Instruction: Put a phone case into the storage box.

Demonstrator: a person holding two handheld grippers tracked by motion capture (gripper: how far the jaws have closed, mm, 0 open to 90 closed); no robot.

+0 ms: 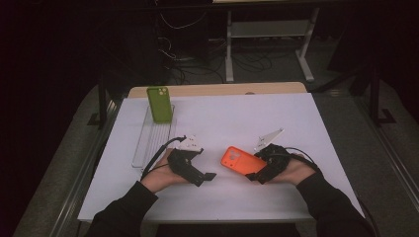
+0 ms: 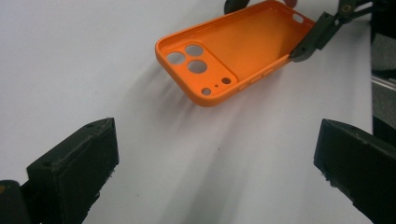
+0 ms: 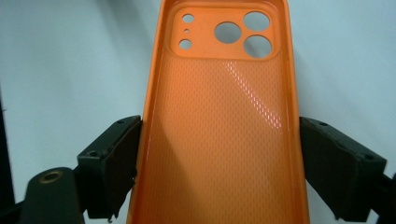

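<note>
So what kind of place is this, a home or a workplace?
Most likely a lab or workshop set up for recording. A white table stands in a dark room, loose cables trail over the floor behind it, and a white metal frame stands farther back.

Orange phone case (image 2: pixel 233 51) hollow side up, pinched by right gripper (image 2: pixel 322 32), left fingers (image 2: pixel 74 168) wide apart.
</note>
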